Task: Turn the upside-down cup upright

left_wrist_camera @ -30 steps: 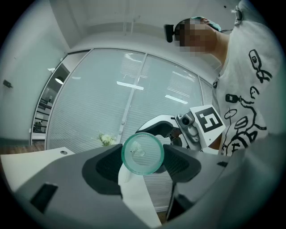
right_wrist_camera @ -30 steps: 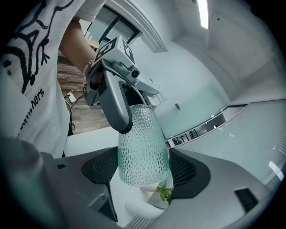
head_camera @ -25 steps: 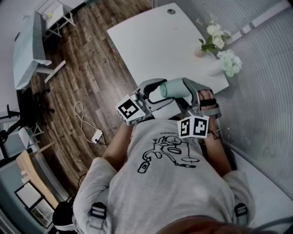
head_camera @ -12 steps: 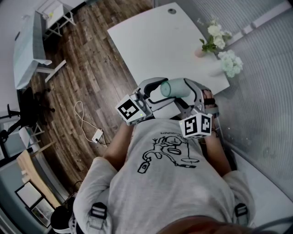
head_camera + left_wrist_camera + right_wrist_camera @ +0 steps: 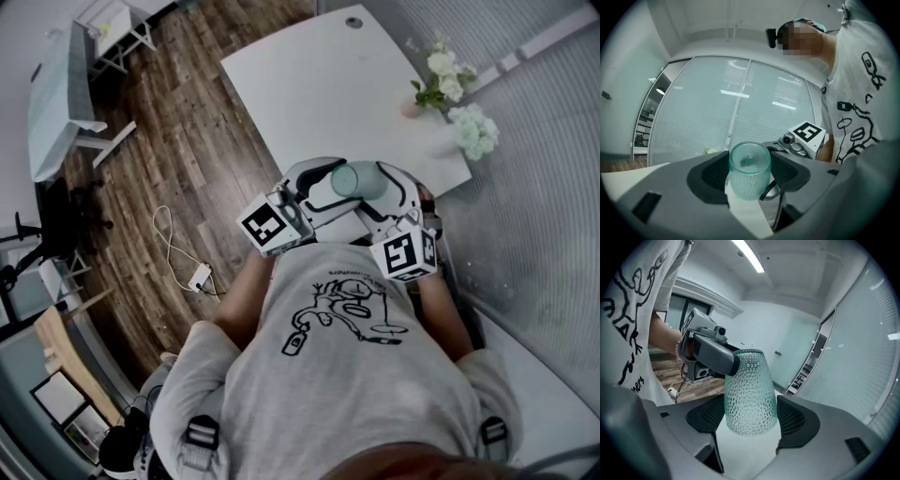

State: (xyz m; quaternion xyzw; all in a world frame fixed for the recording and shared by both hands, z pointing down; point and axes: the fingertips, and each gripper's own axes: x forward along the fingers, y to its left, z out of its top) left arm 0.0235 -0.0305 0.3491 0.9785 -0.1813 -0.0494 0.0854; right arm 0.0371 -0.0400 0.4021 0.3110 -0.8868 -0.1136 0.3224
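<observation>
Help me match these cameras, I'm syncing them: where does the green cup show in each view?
Head view: the cup sits just above the middle, ahead of the person's chest.
Left gripper view: low centre, between the jaws.
Right gripper view: centre, between the jaws.
Shared landmark: the person's printed shirt.

No word, number or brand can be read anywhere. The T-shirt (image 5: 347, 375) carries a black line drawing with a short line of small lettering (image 5: 345, 273) just above it and more lettering (image 5: 635, 376) near its hem, all too small or skewed to make out. The left marker cube (image 5: 267, 225) and right marker cube (image 5: 405, 255), just beyond the T-shirt, show only black-and-white square patterns, no letters.
</observation>
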